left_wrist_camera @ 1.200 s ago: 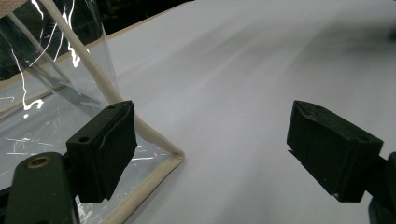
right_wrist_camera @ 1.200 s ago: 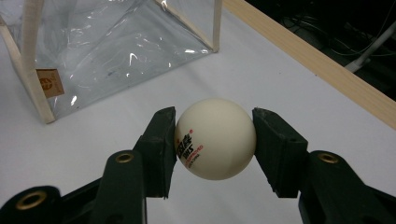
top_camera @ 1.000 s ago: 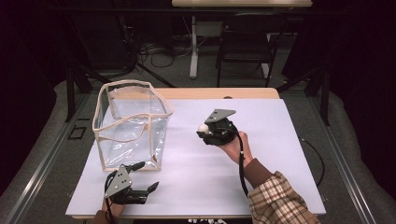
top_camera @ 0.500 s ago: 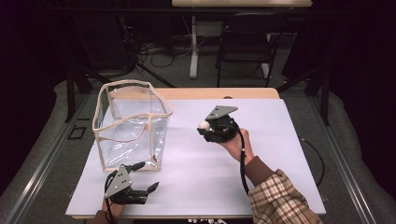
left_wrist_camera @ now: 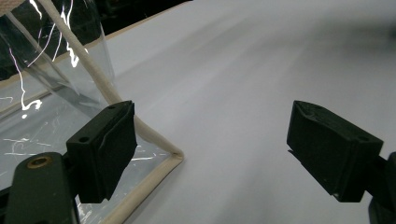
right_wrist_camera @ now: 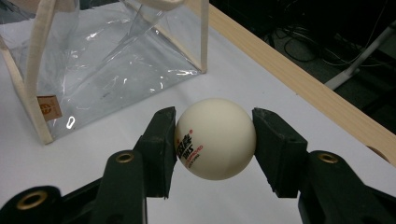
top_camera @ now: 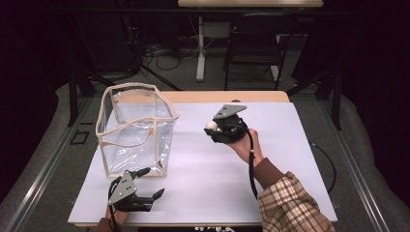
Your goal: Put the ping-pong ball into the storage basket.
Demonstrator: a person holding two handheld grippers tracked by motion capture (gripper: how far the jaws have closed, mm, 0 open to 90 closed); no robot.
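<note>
A white table-tennis ball (right_wrist_camera: 215, 138) with red and black print sits pinched between the two black pads of my right gripper (right_wrist_camera: 215, 140). In the high view that right gripper (top_camera: 212, 128) is held above the middle of the white table, and the ball (top_camera: 211, 125) shows at its left tip. A clear plastic bag (top_camera: 137, 126) with cream piping stands upright and open-topped at the left. My left gripper (top_camera: 151, 182) rests near the table's front edge, just in front of the bag, jaws wide apart with nothing between them. The bag's bottom corner (left_wrist_camera: 175, 157) lies close to the left gripper's pad (left_wrist_camera: 105, 144).
The white table surface (top_camera: 290, 145) has a wooden strip (top_camera: 227, 96) along its far edge. Beyond it stand a dark chair (top_camera: 254, 46) and a table leg among floor cables. A person's plaid sleeve (top_camera: 290, 203) comes in at bottom right.
The right gripper with the ball has drifted slightly up and to the right in the high view. The left gripper and the bag have stayed put.
</note>
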